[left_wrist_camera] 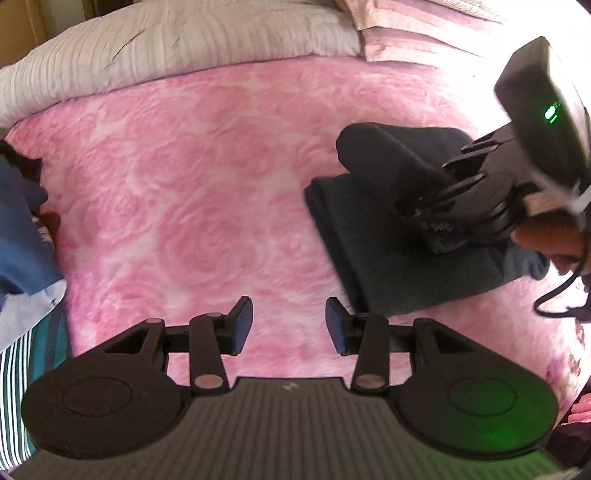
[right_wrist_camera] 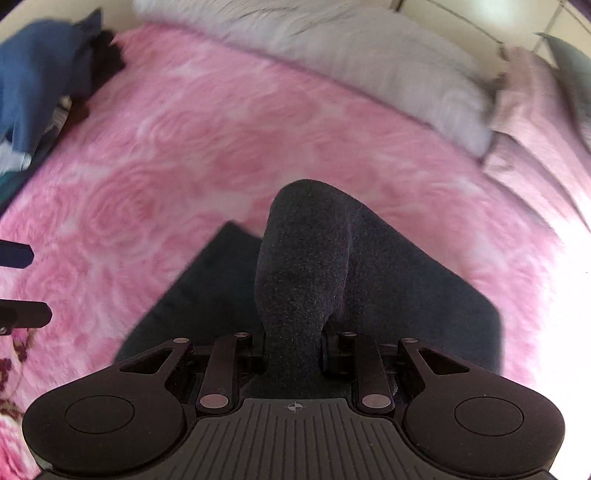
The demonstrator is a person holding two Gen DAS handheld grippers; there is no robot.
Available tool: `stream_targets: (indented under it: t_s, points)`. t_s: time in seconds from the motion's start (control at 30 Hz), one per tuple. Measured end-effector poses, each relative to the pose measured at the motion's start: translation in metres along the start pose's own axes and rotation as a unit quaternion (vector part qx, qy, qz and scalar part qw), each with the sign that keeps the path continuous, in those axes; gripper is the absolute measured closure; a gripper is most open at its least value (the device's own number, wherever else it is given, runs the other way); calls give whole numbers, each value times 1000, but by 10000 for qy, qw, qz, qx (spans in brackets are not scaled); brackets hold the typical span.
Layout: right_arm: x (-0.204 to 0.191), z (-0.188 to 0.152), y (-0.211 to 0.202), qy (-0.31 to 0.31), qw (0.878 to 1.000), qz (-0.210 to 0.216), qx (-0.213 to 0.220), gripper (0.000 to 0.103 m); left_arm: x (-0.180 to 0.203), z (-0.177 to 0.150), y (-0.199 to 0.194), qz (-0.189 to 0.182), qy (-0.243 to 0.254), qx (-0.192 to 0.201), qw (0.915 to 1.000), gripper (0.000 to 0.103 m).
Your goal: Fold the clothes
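Observation:
A dark grey garment lies partly folded on the pink rose-patterned bedspread. My right gripper is shut on a raised fold of it and holds that fold up above the flat part. In the right wrist view the pinched fold rises straight from between the gripper's fingers, with the flat part spread beneath. My left gripper is open and empty over the bedspread, just left of the garment's near corner. Its fingertips show at the left edge of the right wrist view.
A pile of clothes, blue and striped, lies at the bed's left side; it also shows in the right wrist view. A grey-white pillow and a pink folded blanket lie along the far edge.

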State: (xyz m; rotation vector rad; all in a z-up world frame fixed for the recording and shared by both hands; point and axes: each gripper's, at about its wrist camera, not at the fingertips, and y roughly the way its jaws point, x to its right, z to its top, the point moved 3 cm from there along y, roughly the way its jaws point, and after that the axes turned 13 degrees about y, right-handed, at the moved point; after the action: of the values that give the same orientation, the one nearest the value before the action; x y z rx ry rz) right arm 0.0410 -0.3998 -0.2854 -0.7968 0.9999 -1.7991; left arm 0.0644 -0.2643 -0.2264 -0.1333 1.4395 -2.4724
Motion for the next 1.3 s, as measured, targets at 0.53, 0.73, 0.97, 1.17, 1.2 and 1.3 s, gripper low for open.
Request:
stream_targets:
  t_s: [0.53,0.73,0.97,1.17,1.2,1.3]
  points:
    - [3,-6,-31,-202,9955,878,310,59,-2,36,22,-453,319,269,9981,65]
    - [49,-48,-78,-722,9918,583,879,30,48,63,25,-656,2206,684,9708,59]
    - [66,-100,-38,-1878,9806,-244,515,30,106,49,38,-61,4952,970,8633,49]
    - [72,-102,-11,-2040,9777,-168,466,39,125,28,62,136,6252,895,7752,76]
    - [73,-102,-11,-2035,9777,-198,487,68,123,27,62,169,6301,877,7713,79]
    - [76,-98,-19,-1906,9799,-146,568,87,110,24,58,271,6272,918,7730,81]
